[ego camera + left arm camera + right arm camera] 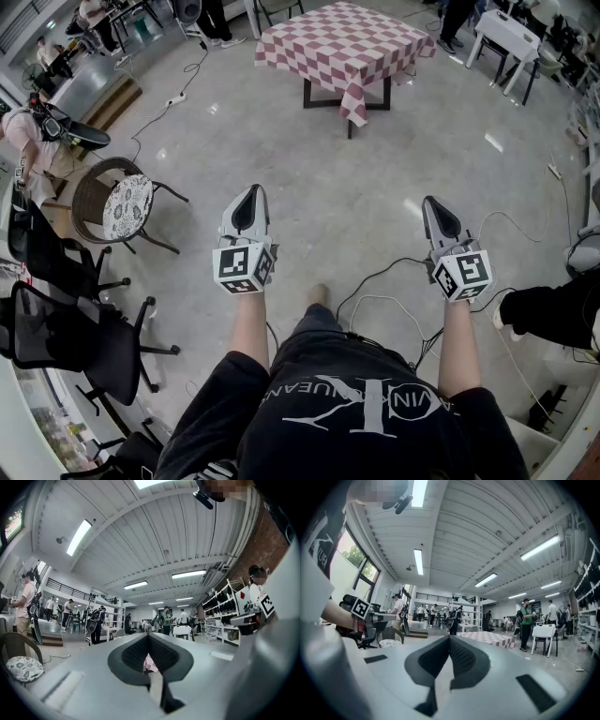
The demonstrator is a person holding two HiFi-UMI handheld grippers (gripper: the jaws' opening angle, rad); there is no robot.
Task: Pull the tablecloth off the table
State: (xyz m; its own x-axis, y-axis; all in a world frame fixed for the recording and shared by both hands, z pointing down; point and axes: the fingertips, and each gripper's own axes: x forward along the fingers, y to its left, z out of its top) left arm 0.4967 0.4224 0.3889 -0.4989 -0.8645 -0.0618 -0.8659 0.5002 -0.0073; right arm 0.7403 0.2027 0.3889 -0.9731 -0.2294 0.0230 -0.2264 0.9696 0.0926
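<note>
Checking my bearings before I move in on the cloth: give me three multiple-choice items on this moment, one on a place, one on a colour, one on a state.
1. Where is the tablecloth in the head view?
A. Far ahead across the floor, beyond the left gripper and right gripper
B. Directly beneath both grippers
C. In a heap on the floor

2. What is its pattern?
A. Plain blue
B. Red-and-white checks
C. Green stripes

3. How do the jaws stand?
A. Both pairs shut, holding nothing
B. Both pairs wide open
C. Both pairs clamped on the tablecloth

Key:
1 A: the tablecloth sits at the top of the head view, well clear of both grippers.
2 B: checks show on its top and overhang.
3 A: each gripper view shows its pads meeting with nothing gripped.
</note>
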